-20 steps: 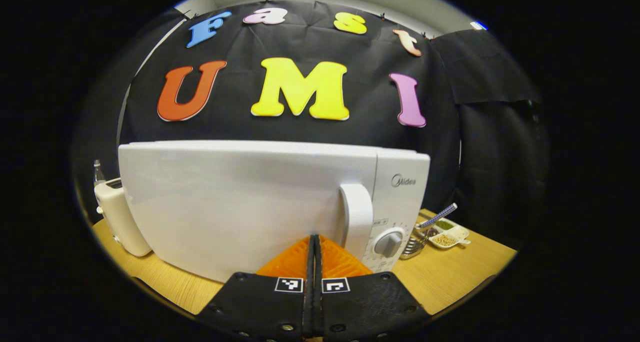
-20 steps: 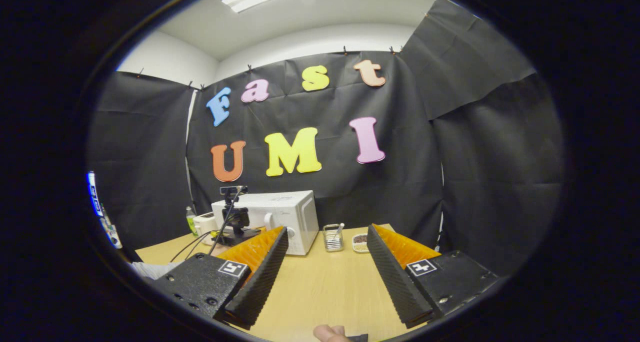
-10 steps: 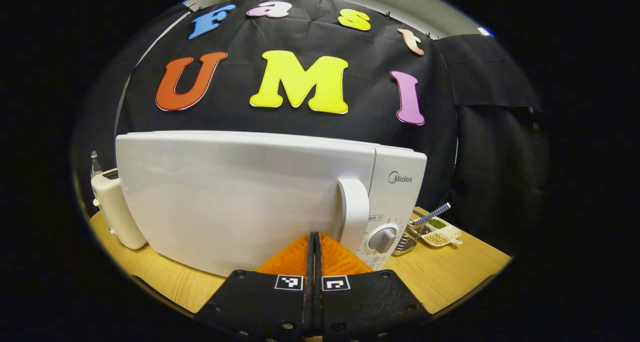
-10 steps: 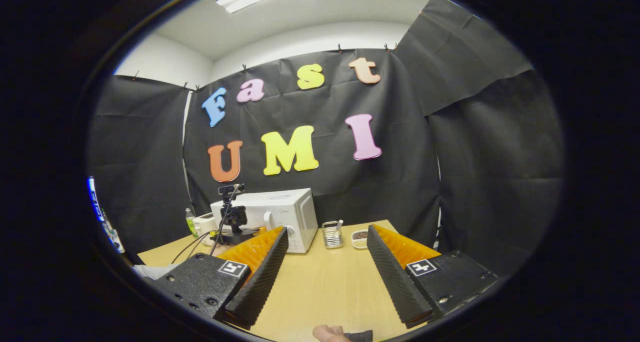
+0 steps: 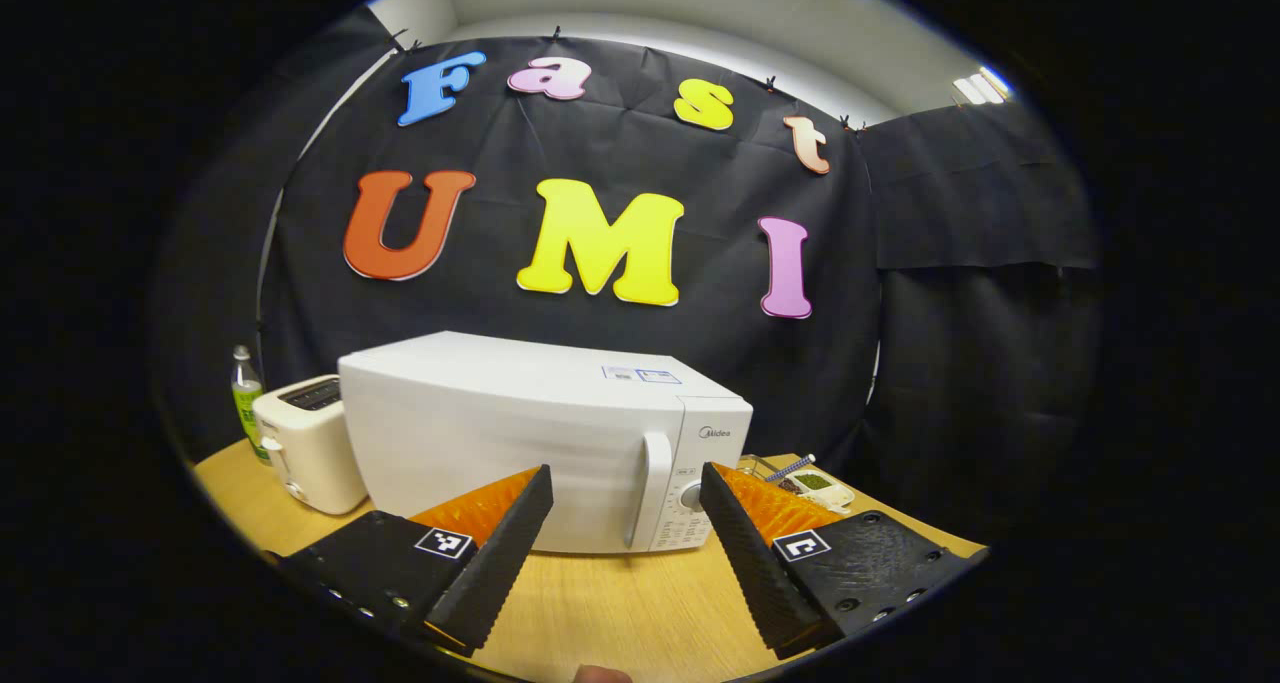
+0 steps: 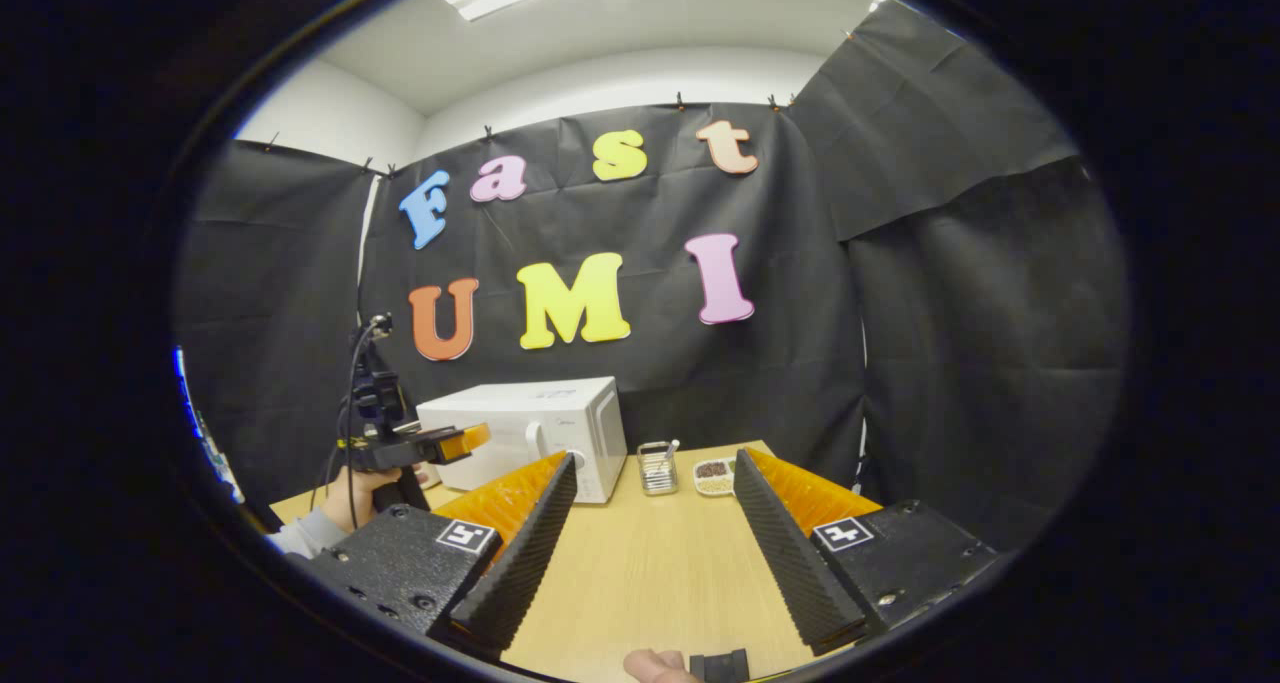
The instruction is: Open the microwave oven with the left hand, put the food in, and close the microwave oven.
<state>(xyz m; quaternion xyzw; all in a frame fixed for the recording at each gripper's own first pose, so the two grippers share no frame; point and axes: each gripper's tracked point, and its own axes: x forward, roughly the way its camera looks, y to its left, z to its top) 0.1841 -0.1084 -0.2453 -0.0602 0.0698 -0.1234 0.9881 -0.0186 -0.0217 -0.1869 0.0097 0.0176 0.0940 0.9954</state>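
Left hand-held gripper point(image 5: 625, 493) backed off from the microwave oven point(image 5: 540, 443) and spread wide.

Half a second ago its fingers were pressed together close against the door; now they stand released, well apart from the handle point(image 5: 655, 488). The oven sits on the counter point(image 5: 610, 613), door closed. The right hand-held gripper point(image 6: 650, 488) stays released over bare counter.

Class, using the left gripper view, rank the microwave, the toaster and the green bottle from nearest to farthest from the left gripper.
1. Microwave: straight ahead of the left gripper.
2. Toaster: left of the microwave.
3. Green bottle: behind the toaster, by the wall.
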